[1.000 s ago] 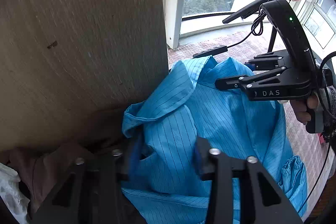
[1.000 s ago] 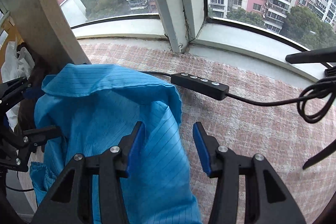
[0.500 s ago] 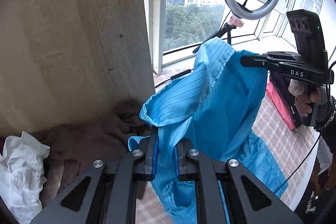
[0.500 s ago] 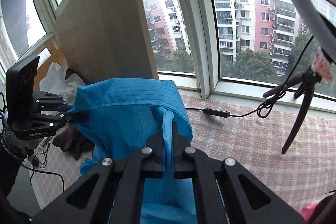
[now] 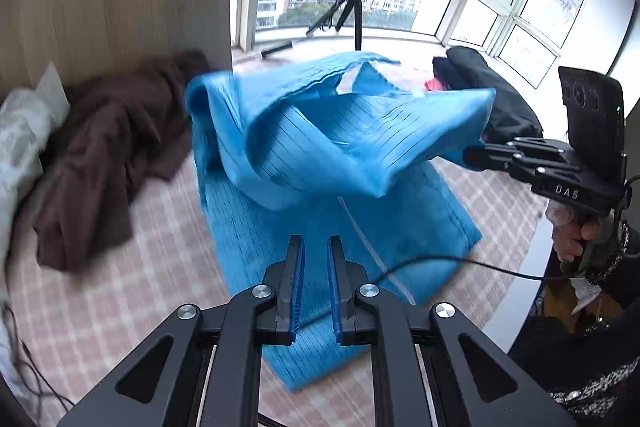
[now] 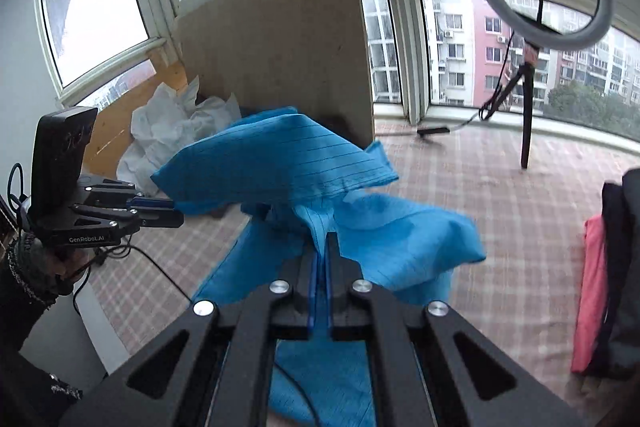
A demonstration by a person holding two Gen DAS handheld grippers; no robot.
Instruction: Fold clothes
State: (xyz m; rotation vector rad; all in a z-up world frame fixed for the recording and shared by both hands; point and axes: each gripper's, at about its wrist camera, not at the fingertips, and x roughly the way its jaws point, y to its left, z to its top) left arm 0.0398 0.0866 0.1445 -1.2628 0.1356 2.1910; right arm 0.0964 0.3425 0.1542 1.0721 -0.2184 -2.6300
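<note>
Your right hand-held gripper (image 6: 320, 247): jaws together, clamped on fold of blue striped garment (image 5: 340, 131), cloth pinched between pads. Your left hand-held gripper (image 5: 315, 255): jaws nearly together with narrow gap; from its own view no cloth seen between pads, from right wrist view its tips sit at garment's edge, grip unclear. Garment hangs bunched in air between both grippers, lower part draped on checked bench (image 5: 120, 307). Brown garment (image 5: 104, 155) lies left, beside wooden board (image 6: 276, 59).
</note>
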